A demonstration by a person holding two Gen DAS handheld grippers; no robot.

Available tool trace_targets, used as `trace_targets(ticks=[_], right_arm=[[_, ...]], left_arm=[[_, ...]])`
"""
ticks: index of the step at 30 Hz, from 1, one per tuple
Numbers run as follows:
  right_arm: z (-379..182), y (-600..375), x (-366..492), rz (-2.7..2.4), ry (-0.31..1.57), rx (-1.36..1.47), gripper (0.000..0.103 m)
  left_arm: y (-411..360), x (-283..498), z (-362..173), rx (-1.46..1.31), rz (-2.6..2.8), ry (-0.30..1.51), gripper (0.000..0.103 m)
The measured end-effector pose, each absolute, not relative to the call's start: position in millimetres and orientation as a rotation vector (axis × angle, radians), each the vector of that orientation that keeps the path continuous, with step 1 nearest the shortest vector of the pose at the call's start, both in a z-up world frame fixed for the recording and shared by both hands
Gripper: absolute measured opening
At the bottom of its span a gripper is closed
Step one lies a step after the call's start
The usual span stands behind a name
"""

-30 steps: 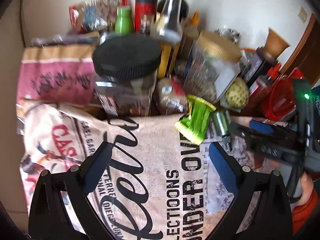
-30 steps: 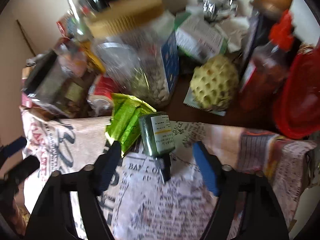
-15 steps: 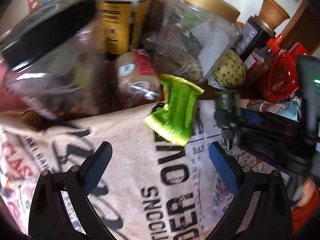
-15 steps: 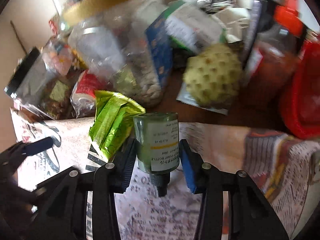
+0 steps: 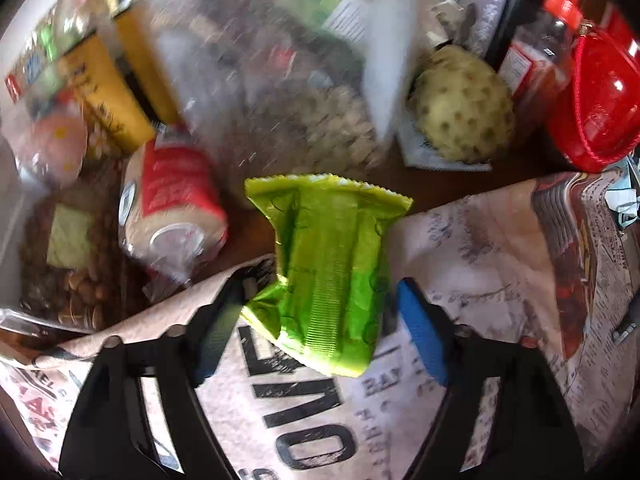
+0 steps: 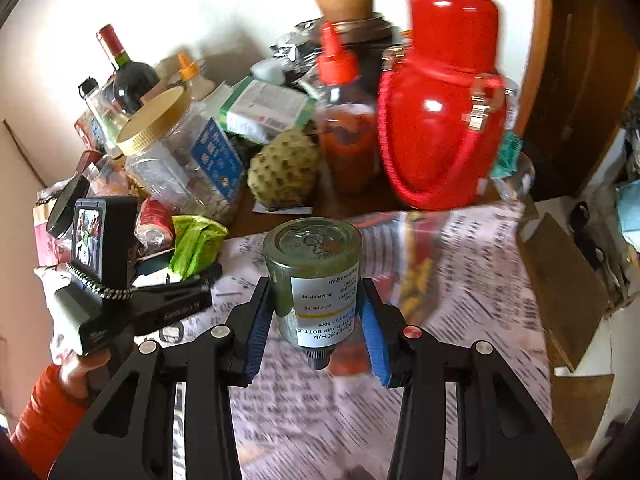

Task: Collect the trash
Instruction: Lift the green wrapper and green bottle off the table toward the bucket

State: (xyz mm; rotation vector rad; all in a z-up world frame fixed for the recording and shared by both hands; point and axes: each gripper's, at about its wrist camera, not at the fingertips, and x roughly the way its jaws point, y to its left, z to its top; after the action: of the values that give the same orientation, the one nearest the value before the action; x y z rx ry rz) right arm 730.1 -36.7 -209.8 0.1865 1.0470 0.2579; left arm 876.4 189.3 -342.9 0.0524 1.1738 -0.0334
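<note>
**Desk:** What changed at the tabletop (image 6: 460, 320) in that last second?

**Photographer:** Two things. The right gripper (image 6: 318, 320), which a second earlier had stood open around the small green pump bottle (image 6: 316, 280) as it lay on the newspaper (image 5: 480, 272), had its jaws clamped on the bottle's sides and had carried it clear of the paper, nozzle toward the camera. The left gripper (image 5: 316, 332) had come down over the green wrapper (image 5: 328, 264), which a second before lay well ahead of it.

**Desk:** Did the left one have the wrapper?

**Photographer:** Not yet. Its jaws were closing, about half open, with the wrapper's near end between them; the left pad (image 5: 218, 332) looked almost against the crinkled edge, the right pad apart from it. The wrapper still lay half on the newspaper, half on bare wood, beside the clear jar of seeds (image 5: 304, 92).

**Desk:** And for the job?

**Photographer:** One piece of trash looked secured, and a second was about to be pinched. Where the trash was meant to go did not show.
</note>
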Motion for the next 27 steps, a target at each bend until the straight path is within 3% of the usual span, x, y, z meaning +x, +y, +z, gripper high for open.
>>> trace_targets(ticks=[4,6,12,27], right_arm=[[-206.4,-45.7,719.8,0.246,1.048,0.21,0.039],[-205.3,-48.7,720.5,0.248,1.044,0.22,0.039],[-189.5,-72.1,704.7,0.269,1.002,0.234,0.039],[-102.0,-172.5,621.5,0.362,0.785,0.194,0.039]], left_arm=[[176.4,875.4,-338.7,0.043,-0.038,1.188,0.031],[170.9,872.0,-335.5,-0.001,-0.057,1.205,0.023],[157.3,838.5,-302.0,-0.067,-0.053,1.16,0.023],[89.2,695.6,-156.2,-0.115,0.035,0.899,0.023]])
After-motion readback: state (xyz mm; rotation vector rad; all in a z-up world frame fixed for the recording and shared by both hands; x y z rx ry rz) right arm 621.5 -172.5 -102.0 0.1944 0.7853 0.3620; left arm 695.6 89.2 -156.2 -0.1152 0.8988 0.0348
